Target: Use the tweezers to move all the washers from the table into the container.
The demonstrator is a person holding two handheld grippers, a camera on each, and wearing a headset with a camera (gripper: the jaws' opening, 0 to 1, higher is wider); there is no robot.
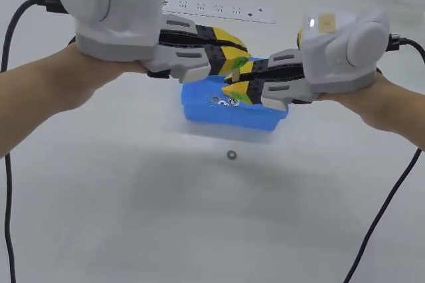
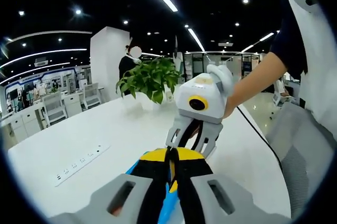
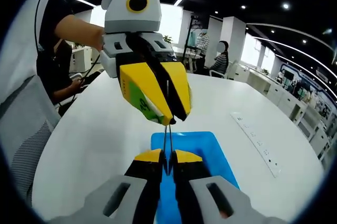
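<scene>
Both grippers meet tip to tip above a blue container (image 1: pixel 255 117). Thin tweezers (image 3: pixel 167 140) run between them: my left gripper (image 1: pixel 243 58) (image 3: pixel 169 120) is shut on one end, and my right gripper (image 1: pixel 230 88) (image 3: pixel 167 156) is shut on the other. In the left gripper view my left gripper (image 2: pixel 172 155) has its jaws together, with my right gripper (image 2: pixel 185 135) just ahead. Several washers (image 1: pixel 224 101) lie in the container. One washer (image 1: pixel 231 155) lies on the white table in front of it.
A white power strip (image 1: pixel 219 10) (image 3: pixel 258 142) lies behind the container. Black cables (image 1: pixel 8 44) trail from both grippers to the table edges. A potted plant (image 2: pixel 150 79) stands at the far end, with people and chairs beyond it.
</scene>
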